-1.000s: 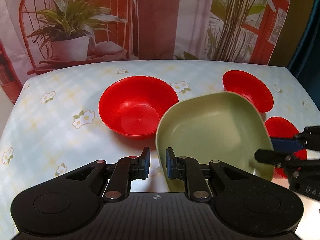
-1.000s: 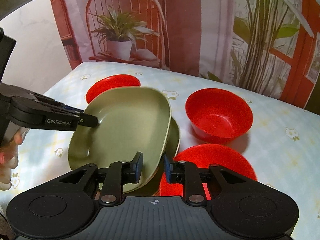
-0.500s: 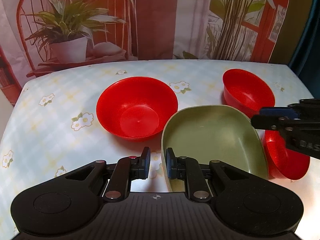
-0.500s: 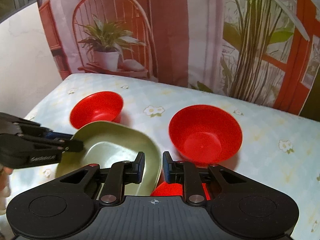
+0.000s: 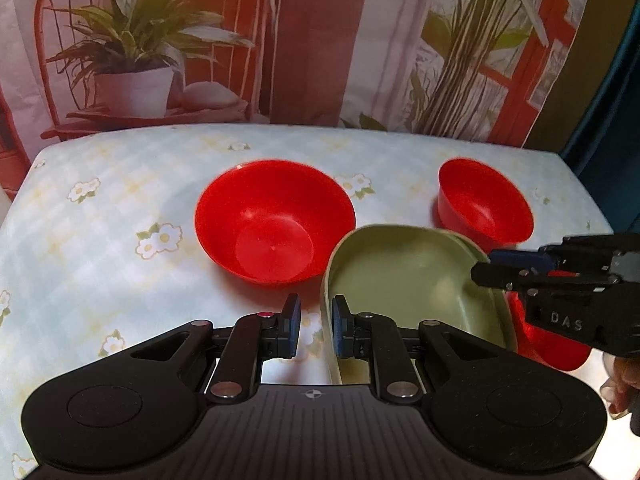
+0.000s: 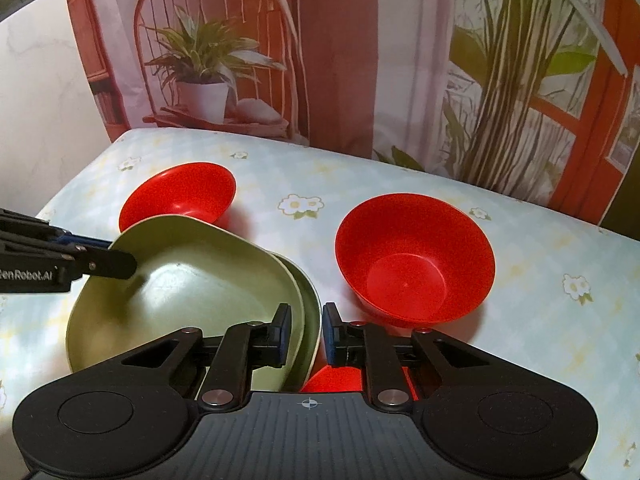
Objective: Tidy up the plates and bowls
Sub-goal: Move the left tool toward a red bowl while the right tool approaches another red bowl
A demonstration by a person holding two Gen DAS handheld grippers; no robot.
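A: What's behind my table (image 5: pixel 120 208)?

B: I see a printed backdrop (image 6: pixel 340 60) at 12 o'clock: 1 red wire chair (image 5: pixel 60 20) holding a potted plant (image 5: pixel 132 64) at 11, tall reeds (image 5: pixel 464 60) and a red window frame (image 5: pixel 532 48) at 1.

A: The cloth?

B: Pale blue check with white daisies (image 5: pixel 158 240). A plain white wall (image 6: pixel 36 100) stands at 9 in my right view.
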